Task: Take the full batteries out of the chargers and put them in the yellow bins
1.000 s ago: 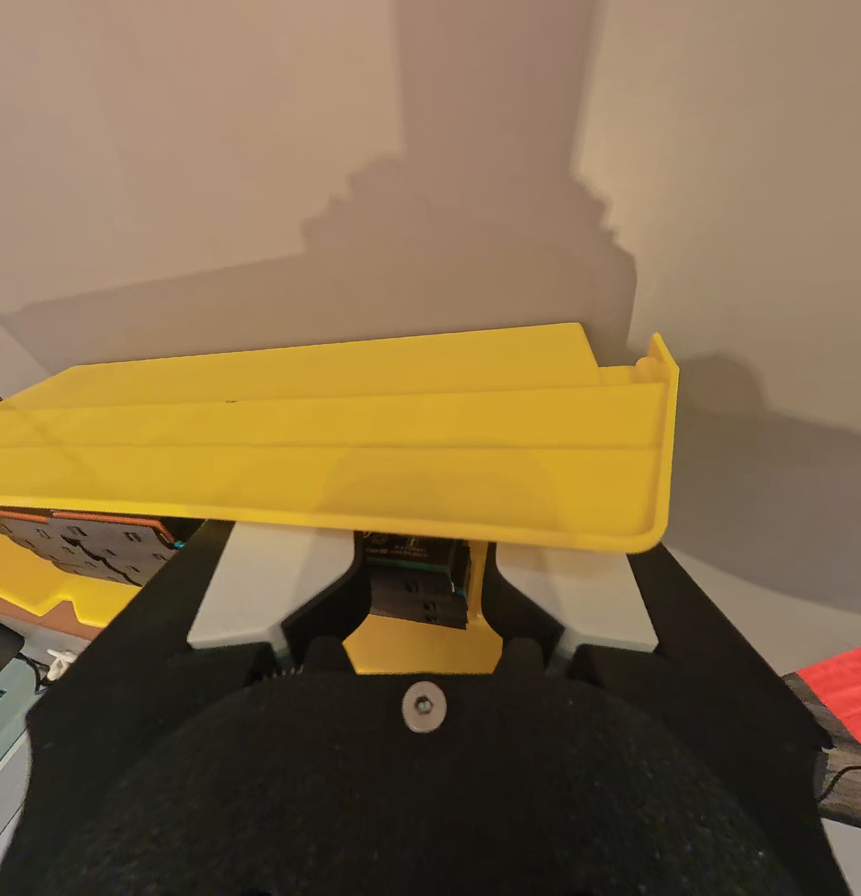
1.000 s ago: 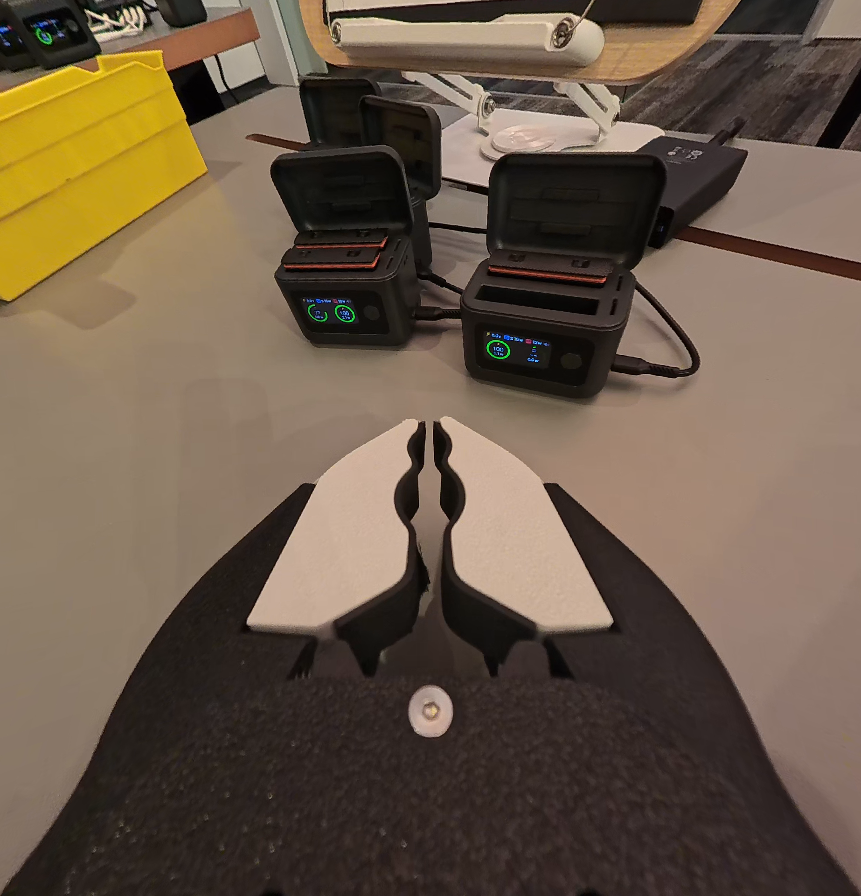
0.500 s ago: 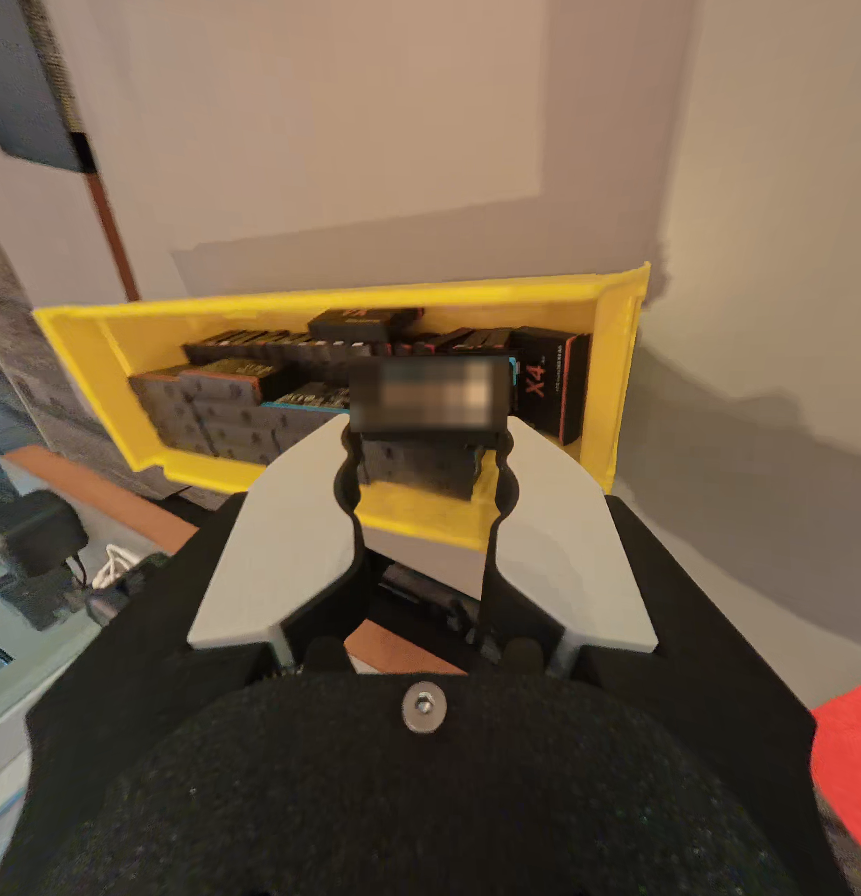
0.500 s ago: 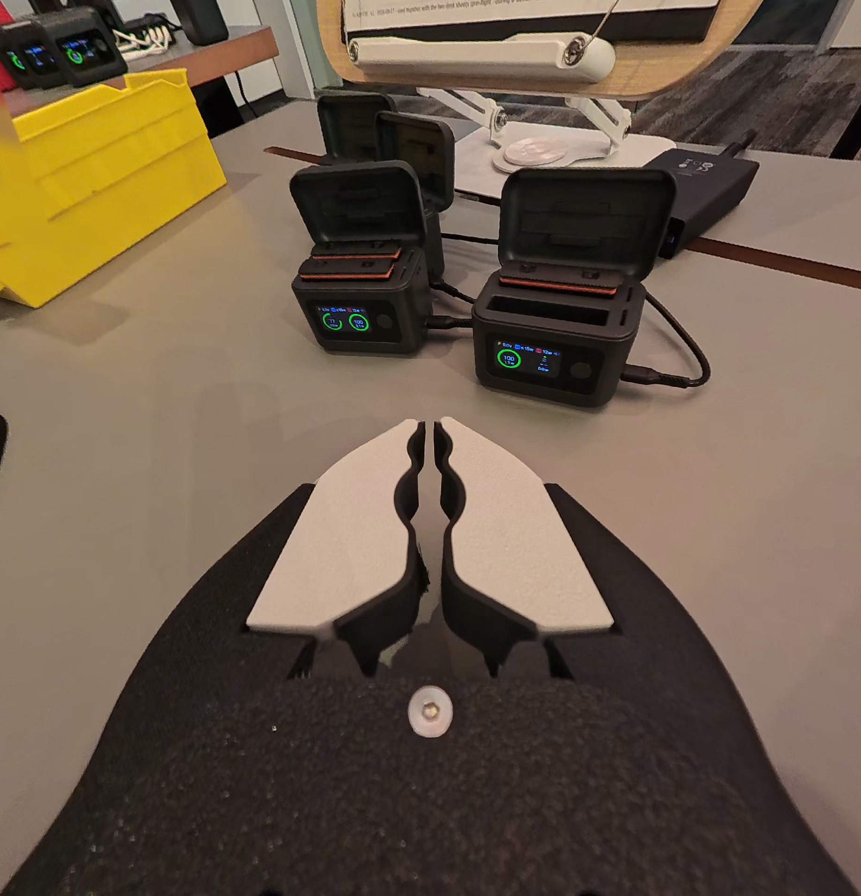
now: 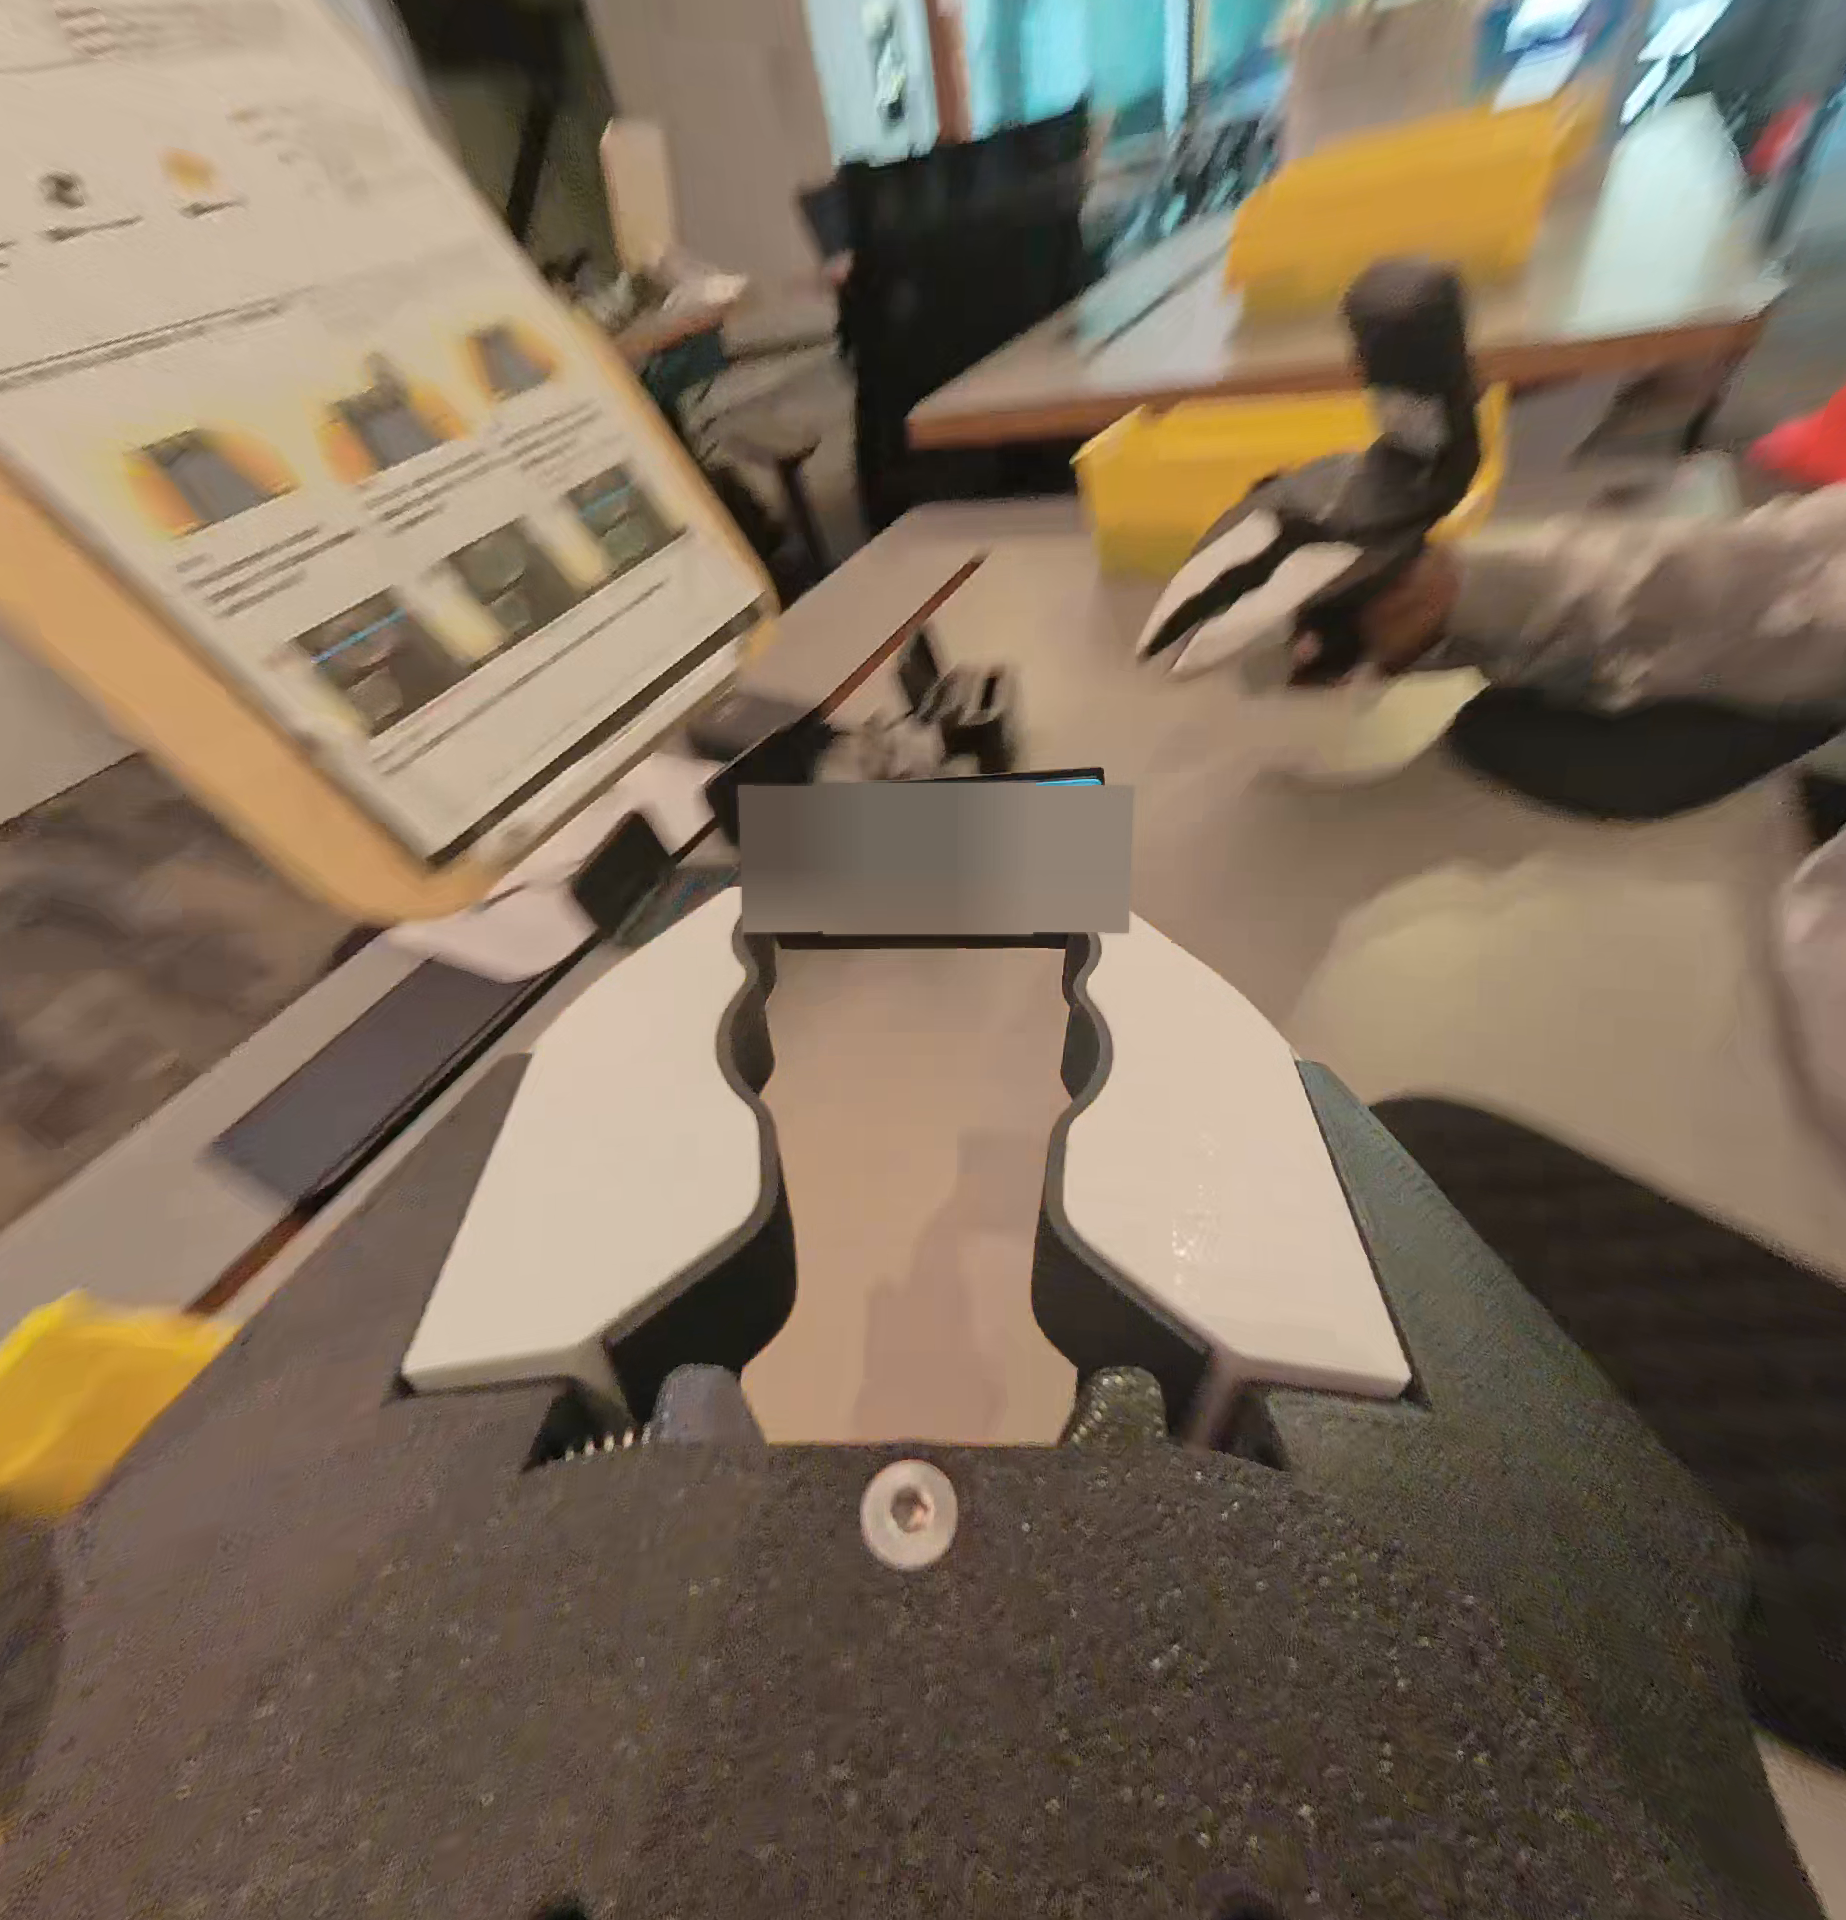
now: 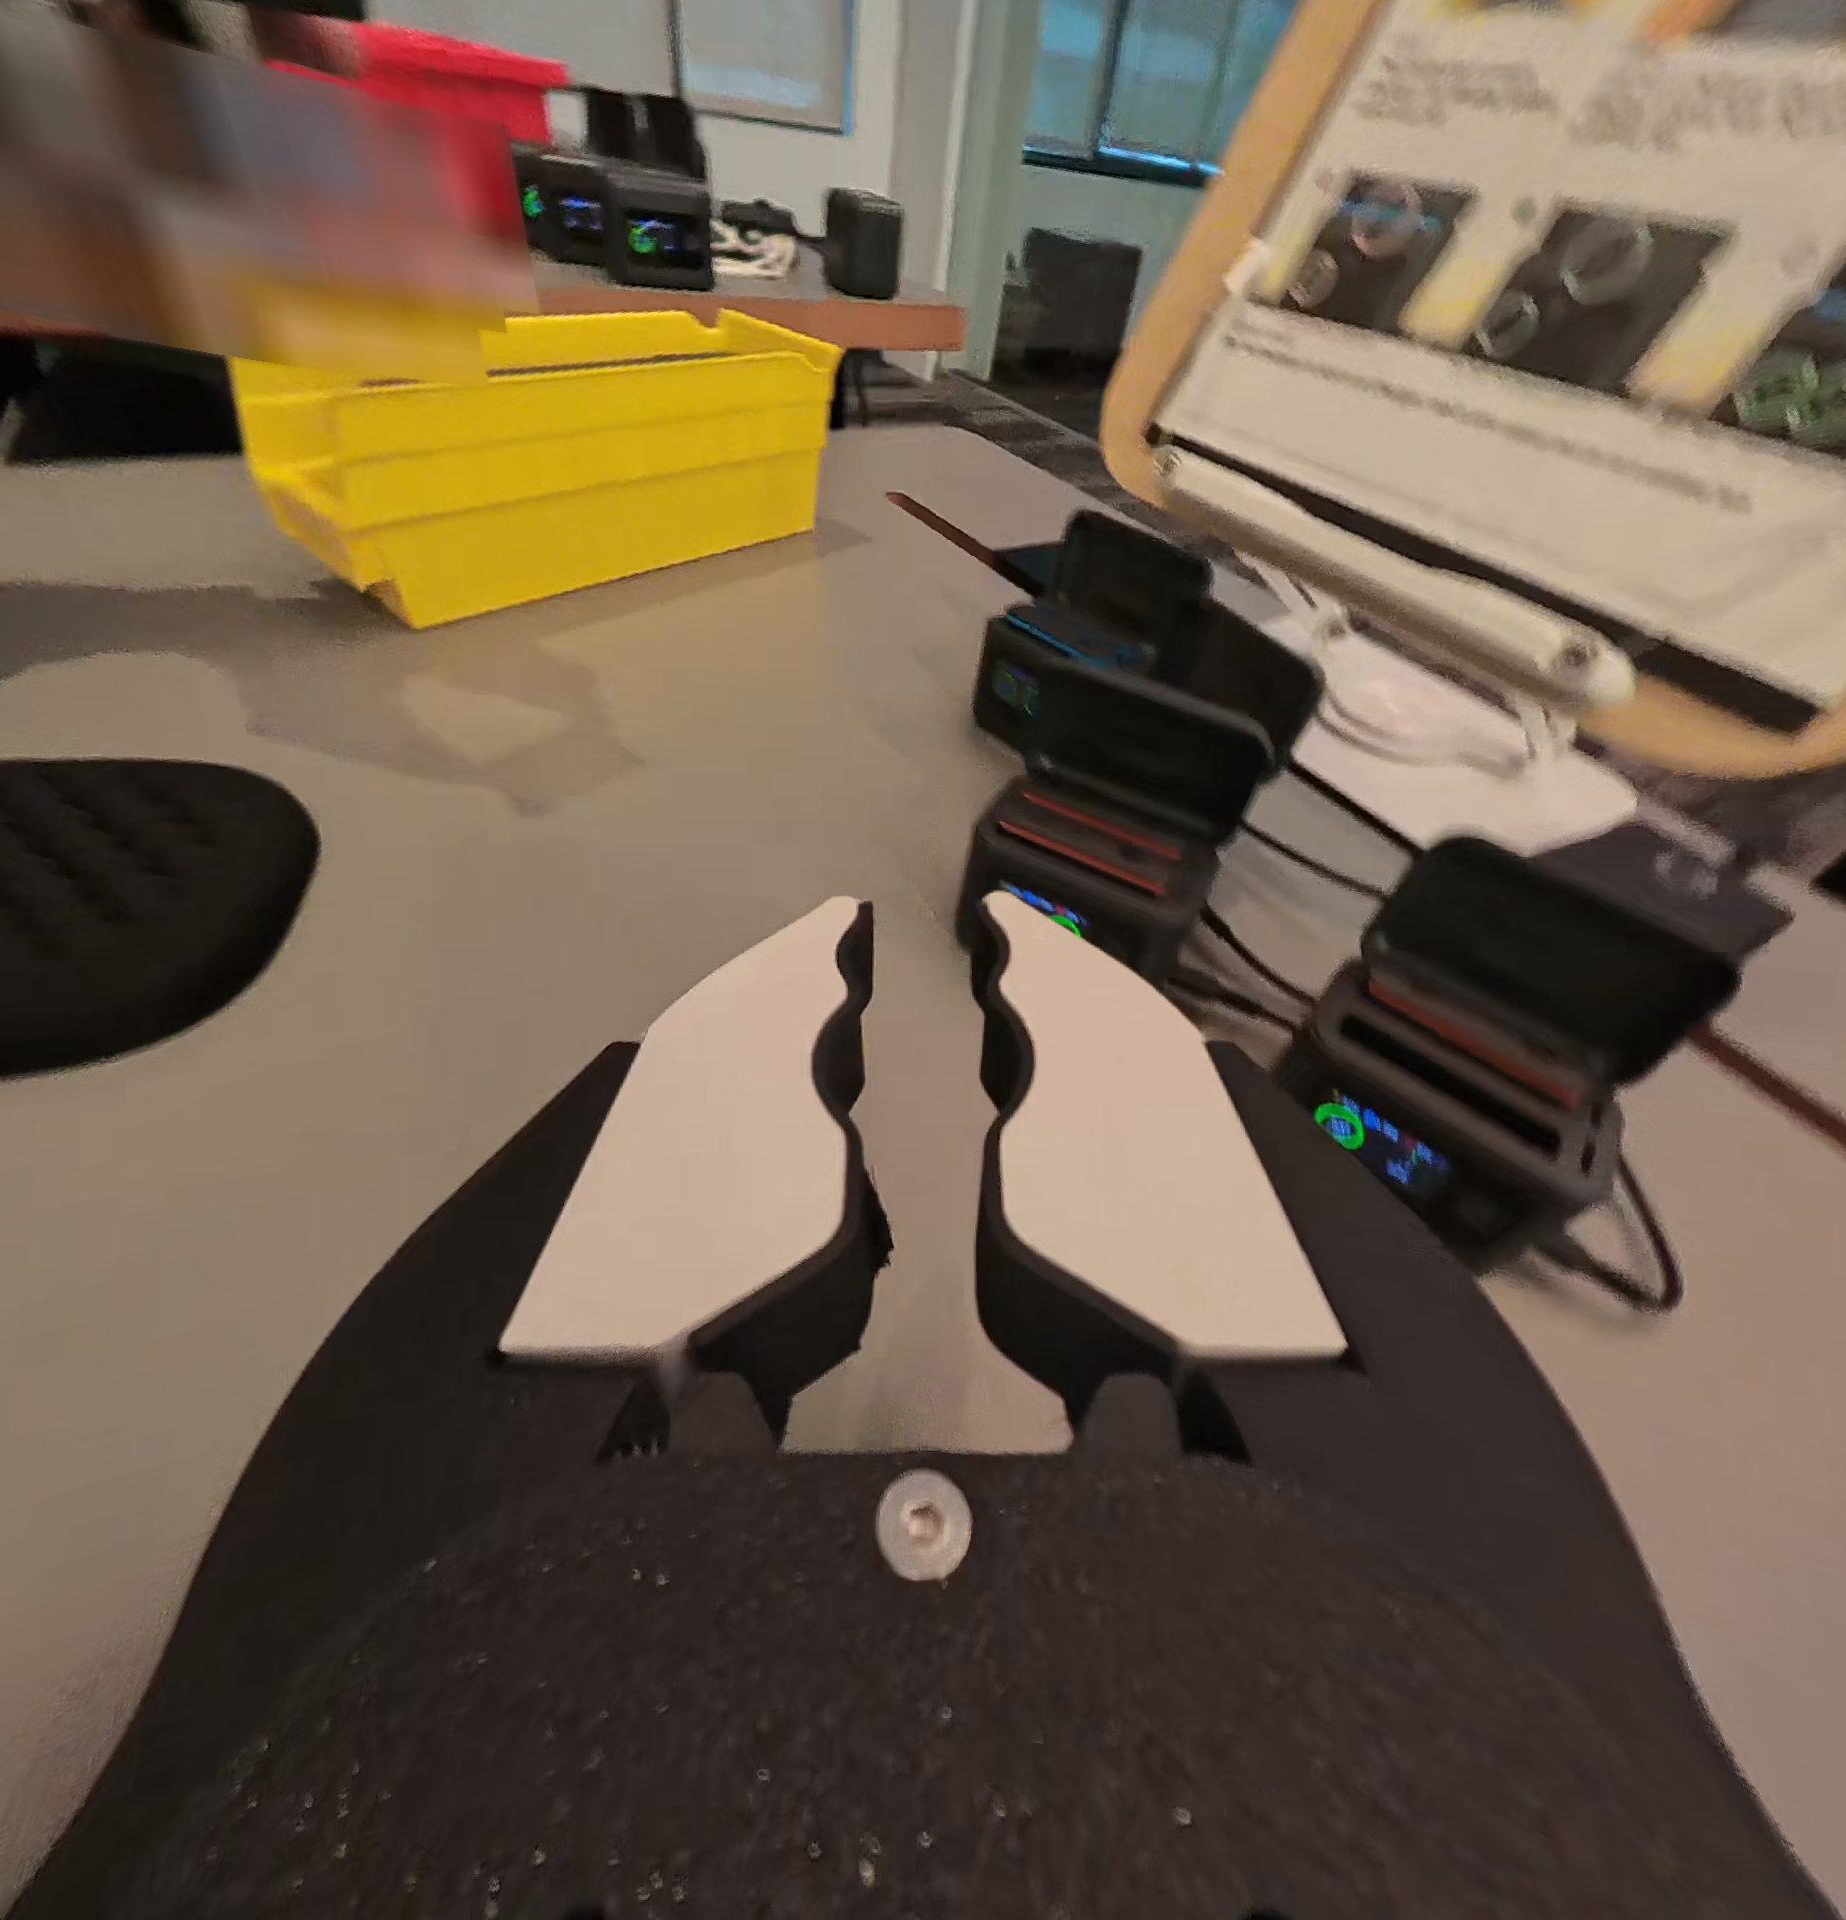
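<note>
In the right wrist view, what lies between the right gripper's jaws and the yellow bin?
Only bare grey tabletop lies between the right gripper and the yellow plastic bin, shown in the right wrist view.

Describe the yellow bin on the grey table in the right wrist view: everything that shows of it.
The yellow bin is an open-topped box, apparently hard plastic, with stepped, ridged side walls and a notched rim. It sits upright on the grey table, left of the chargers and apart from them. A blurred patch hides its upper left corner, and its contents cannot be seen from this low angle. Nothing but the table visibly touches it.
</note>
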Demonstrator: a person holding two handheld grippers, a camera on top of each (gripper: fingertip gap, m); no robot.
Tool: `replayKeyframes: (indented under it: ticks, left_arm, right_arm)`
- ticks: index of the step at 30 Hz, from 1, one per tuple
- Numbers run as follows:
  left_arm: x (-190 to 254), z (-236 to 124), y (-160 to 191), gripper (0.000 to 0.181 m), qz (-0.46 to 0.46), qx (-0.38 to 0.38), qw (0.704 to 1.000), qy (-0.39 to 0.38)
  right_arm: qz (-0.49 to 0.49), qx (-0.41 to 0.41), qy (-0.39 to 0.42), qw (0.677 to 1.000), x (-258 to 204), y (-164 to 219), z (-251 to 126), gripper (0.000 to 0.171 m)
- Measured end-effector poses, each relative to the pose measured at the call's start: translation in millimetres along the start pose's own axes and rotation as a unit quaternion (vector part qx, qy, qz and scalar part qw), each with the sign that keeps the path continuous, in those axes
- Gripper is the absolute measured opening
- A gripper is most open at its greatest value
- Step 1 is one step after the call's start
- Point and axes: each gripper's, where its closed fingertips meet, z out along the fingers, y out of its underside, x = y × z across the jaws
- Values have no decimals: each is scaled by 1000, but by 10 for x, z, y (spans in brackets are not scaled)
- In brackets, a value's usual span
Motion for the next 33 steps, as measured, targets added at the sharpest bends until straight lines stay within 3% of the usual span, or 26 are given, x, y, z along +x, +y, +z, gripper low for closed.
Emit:
replayKeyframes:
  ticks: [4,8,10,11,12,15,16,20,27,33]
  left_arm:
    - [636,615,-73,54,-67,81,989,101]
    - [1163,1205,14,53,-150,100,962,207]
    - [1233,1429,71,13,-188,99,950,228]
    - [1229,1504,53,9,-212,112,941,238]
    - [1233,1579,56,15,-230,114,934,250]
    - [1305,1848,268,11,-229,63,939,249]
    - [1302,1899,328,7,-223,51,943,241]
    - [1284,1903,419,1,-198,26,955,220]
    - [1360,1886,469,0,-175,8,961,214]
    - [1378,1905,511,0,-173,5,961,215]
  right_arm:
    - [-117,-3,-29,993,-404,-260,38,28]
    - [-229,-13,-57,972,-777,-354,33,34]
    - [-282,-25,-54,958,-854,-347,28,37]
    - [-308,-33,-44,950,-848,-337,22,38]
    - [-329,-35,-37,943,-843,-334,12,40]
    - [-331,-59,-70,939,-916,-122,12,22]
    - [-337,-75,-67,936,-881,19,18,13]
    - [-294,-77,-84,949,-843,214,-120,7]
    - [-220,-95,-158,958,-889,232,-345,11]
    - [-216,-132,-175,951,-919,414,-478,14]
